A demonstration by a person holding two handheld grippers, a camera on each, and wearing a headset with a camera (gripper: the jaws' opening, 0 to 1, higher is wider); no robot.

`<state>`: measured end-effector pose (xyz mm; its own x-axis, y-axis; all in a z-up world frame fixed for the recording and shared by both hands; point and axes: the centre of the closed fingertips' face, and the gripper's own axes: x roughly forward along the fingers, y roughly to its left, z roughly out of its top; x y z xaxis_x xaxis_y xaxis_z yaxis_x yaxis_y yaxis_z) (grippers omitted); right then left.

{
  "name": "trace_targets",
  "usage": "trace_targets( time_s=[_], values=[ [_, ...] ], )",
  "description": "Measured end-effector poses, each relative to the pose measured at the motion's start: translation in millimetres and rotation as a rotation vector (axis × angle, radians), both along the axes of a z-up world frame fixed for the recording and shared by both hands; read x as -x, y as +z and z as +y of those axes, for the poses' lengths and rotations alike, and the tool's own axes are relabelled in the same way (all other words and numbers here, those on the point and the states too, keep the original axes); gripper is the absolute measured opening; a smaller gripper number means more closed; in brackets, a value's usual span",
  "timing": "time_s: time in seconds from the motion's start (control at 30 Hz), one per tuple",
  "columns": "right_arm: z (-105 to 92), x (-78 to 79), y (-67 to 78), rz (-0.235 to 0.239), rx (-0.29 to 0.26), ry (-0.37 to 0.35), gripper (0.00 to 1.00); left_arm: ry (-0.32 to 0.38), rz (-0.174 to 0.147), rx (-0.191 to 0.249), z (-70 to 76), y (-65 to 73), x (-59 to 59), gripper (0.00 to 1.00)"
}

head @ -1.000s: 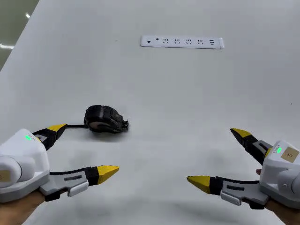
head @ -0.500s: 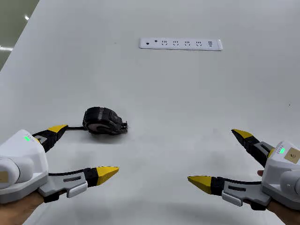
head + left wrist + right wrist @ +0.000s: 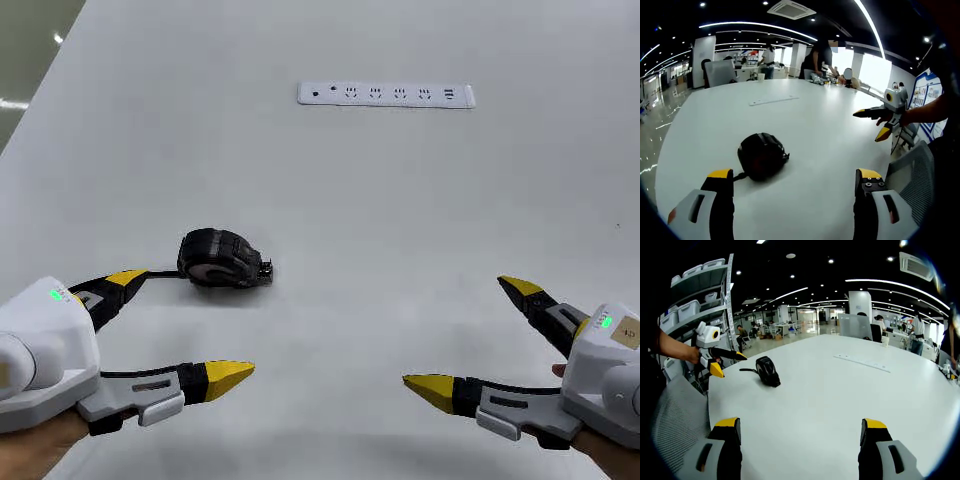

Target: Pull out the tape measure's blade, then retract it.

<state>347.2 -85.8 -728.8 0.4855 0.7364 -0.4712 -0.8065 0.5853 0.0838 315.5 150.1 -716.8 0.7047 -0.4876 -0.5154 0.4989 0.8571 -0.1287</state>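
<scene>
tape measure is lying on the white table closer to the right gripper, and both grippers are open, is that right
Not quite. The tape measure lies closer to the left gripper, not the right gripper; the head view shows it just beyond the left gripper's far jaw. The rest holds: it lies on the white table, and both grippers are open.

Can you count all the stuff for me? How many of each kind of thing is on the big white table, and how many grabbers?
tape measure: 1
power strip: 1
grabbers: 2, the left gripper and the right gripper, both with fingers open
Total: 4
</scene>
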Motion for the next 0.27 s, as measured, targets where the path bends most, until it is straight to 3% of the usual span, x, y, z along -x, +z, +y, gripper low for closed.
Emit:
trace_targets(
  time_s=[0.27],
  values=[
    [-1.0, 0.9, -0.9, 0.004, 0.002, 0.0, 0.99, -0.006, -0.003, -0.003, 0.3, 0.9, -0.3, 0.99]
  ],
)
